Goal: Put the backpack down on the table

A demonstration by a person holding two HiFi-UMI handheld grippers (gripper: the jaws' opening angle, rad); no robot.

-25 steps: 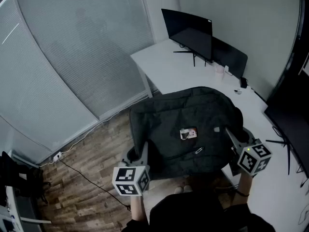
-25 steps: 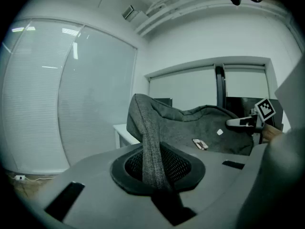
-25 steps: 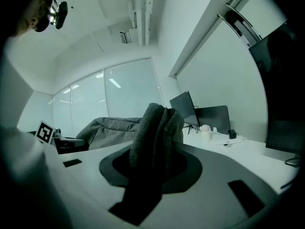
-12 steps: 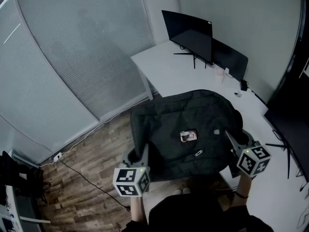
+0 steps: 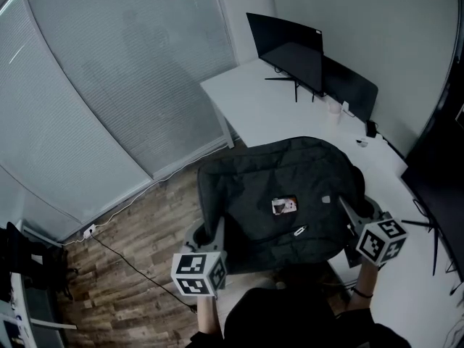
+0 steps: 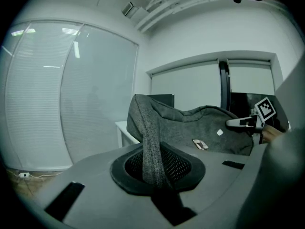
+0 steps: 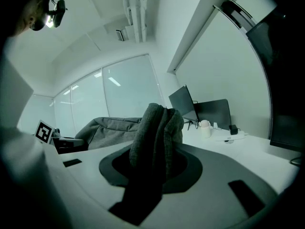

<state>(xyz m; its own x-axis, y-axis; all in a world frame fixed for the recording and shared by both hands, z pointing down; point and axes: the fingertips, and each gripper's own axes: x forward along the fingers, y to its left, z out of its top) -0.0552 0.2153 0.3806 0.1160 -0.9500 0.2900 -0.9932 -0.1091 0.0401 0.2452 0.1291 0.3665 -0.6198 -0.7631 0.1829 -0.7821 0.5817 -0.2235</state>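
A dark grey backpack (image 5: 283,194) hangs stretched between my two grippers, over the near corner of the white table (image 5: 254,107) and the floor beside it. A small tag (image 5: 283,206) sits on its upper face. My left gripper (image 5: 215,232) is shut on a grey strap-like edge of the backpack (image 6: 151,142) at its left side. On the right, my right gripper (image 5: 346,209) is shut on a bunched fold of the backpack's fabric (image 7: 155,132). In the left gripper view the backpack body (image 6: 200,125) stretches across to the right gripper (image 6: 240,123).
A black monitor (image 5: 286,46) and a second dark screen (image 5: 351,89) stand at the table's far side, with a white cup (image 5: 333,112) beside them. Another dark monitor (image 5: 435,194) is at the right edge. A blinds-covered glass wall (image 5: 109,85) and wooden floor (image 5: 138,245) lie left.
The backpack and the right gripper have sunk a little; both grips are the same.
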